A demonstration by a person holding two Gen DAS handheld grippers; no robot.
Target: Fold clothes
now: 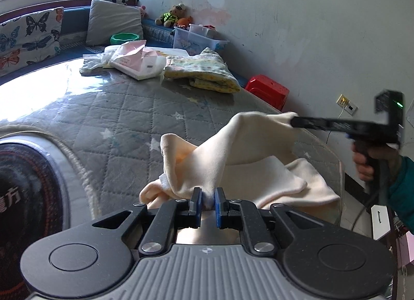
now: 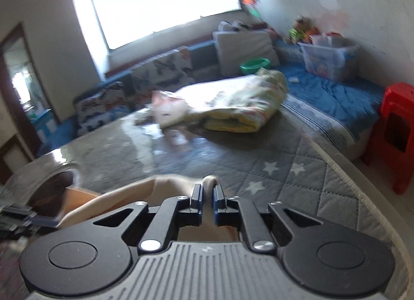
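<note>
A cream garment (image 1: pixel 245 160) lies bunched near the right edge of a grey quilted mattress (image 1: pixel 116 108). My left gripper (image 1: pixel 208 197) is shut on a gathered fold of it, close to the mattress. My right gripper (image 1: pixel 293 121) comes in from the right, held by a hand in a teal sleeve. It is pinching another corner and holds it lifted and stretched above the pile. In the right wrist view the right gripper (image 2: pixel 207 194) is shut, with a bit of cream garment (image 2: pixel 209 181) showing above its pads. The left gripper's tip (image 2: pixel 41 219) shows at the lower left.
A folded yellow patterned blanket (image 1: pixel 201 72) and a pink package (image 1: pixel 137 59) lie at the far side of the mattress. Cushions (image 1: pixel 113 23), a plastic box (image 1: pixel 196 38) and soft toys sit behind. A red stool (image 1: pixel 267 90) stands by the wall. A dark round object (image 1: pixel 26 183) is at left.
</note>
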